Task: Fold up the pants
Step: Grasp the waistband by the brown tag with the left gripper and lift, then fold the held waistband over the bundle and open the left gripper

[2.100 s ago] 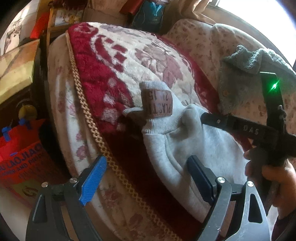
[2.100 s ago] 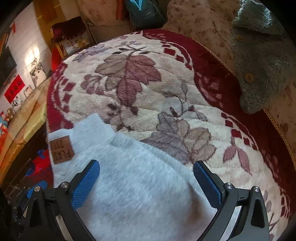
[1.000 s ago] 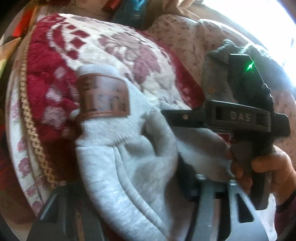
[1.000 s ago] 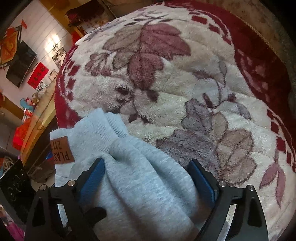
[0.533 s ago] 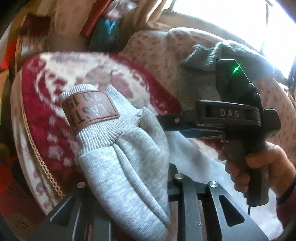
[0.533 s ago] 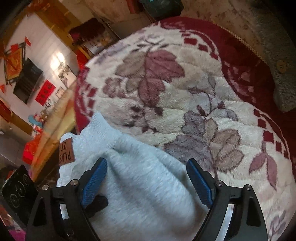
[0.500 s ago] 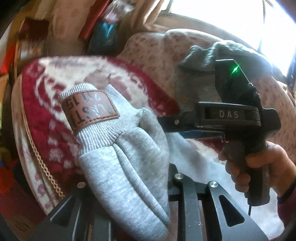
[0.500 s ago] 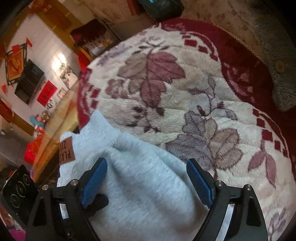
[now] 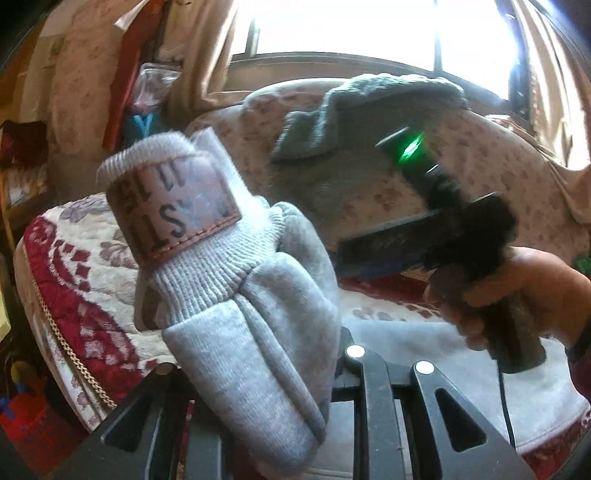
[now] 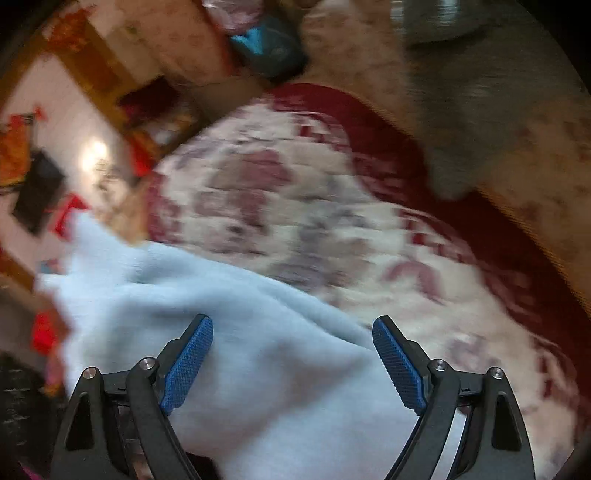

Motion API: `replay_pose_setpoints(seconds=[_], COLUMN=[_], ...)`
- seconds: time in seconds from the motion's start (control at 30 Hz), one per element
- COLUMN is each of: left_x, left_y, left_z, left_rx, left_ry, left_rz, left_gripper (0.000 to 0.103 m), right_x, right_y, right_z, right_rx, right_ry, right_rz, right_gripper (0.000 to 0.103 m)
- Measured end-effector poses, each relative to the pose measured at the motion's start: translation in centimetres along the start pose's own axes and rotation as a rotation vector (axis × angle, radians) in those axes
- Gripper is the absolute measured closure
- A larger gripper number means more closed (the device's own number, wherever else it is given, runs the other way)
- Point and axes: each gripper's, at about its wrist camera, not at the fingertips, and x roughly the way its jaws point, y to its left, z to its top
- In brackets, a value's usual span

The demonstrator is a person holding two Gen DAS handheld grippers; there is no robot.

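Note:
The grey sweatpants (image 9: 251, 332) lie on a sofa seat covered by a red and cream floral blanket (image 9: 74, 258). My left gripper (image 9: 266, 373) is shut on the bunched pants near the ribbed cuff with the brown leather patch (image 9: 173, 218), and holds that end raised above the seat. Its fingertips are hidden by the cloth. My right gripper (image 10: 291, 354) is open, its blue pads (image 10: 188, 362) over the pants (image 10: 258, 369), nothing between them. The right gripper also shows in the left wrist view (image 9: 443, 229), held in a hand. The right wrist view is blurred.
A grey-green fluffy garment (image 9: 369, 110) is draped over the floral sofa back (image 9: 498, 177). A bright window (image 9: 351, 26) is behind. A red bag (image 9: 26, 417) sits on the floor at the left, below the seat's braided edge (image 9: 70, 350).
My left gripper has lifted the cuff end of the pants higher and tilted upward. My right gripper has stayed open and moved, its view now blurred.

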Motion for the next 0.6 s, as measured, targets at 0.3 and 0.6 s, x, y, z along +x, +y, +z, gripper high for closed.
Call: replay_pose_setpoints(seconds=[0.3, 0.6], left_x=[-0.7, 0.6], left_y=[-4.4, -11.4], left_z=[-1.8, -4.9], left_rx=[0.113, 0.254], left_ry=[0.027, 0.063], left_rz=[-0.014, -0.029], left_gripper=[0.083, 0.083], right_x=[1.2, -3.5], right_y=[-3.8, -8.0], right_z=[-1.9, -3.8], right_rx=[0.156, 0.205], right_ry=[0.039, 0.010], right_rz=[0.047, -0.009], right_gripper=[0.011, 0.011])
